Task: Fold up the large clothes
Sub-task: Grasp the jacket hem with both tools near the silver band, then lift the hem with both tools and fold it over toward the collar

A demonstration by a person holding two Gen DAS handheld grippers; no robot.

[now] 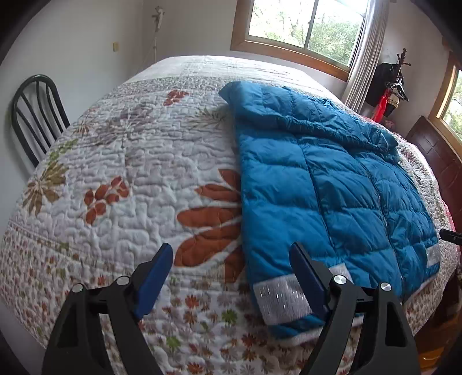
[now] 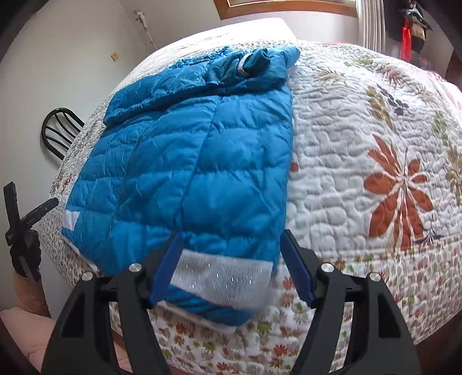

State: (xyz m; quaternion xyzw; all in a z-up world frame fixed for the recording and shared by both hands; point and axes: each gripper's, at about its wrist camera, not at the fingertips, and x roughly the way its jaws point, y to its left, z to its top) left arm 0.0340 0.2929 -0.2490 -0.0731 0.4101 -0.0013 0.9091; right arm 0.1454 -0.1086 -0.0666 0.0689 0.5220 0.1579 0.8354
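Note:
A blue quilted puffer jacket [image 1: 332,184] lies folded lengthwise on the floral quilt [image 1: 130,173], its white sparkly hem band [image 1: 280,300] toward me. My left gripper [image 1: 231,256] hovers open over the jacket's left hem corner and the quilt beside it. In the right wrist view the same jacket [image 2: 202,158] stretches away with a sleeve folded across its top. My right gripper [image 2: 231,245] is open above the hem band [image 2: 222,277], its blue pads straddling the band's width. Whether the pads touch the cloth is unclear.
The bed fills both views. A black chair [image 1: 34,115] stands at its left side, a dark wooden headboard [image 1: 439,161] at the right. Windows [image 1: 306,26] and a coat rack [image 1: 389,86] stand behind. The other gripper's tip [image 2: 26,219] shows at the left.

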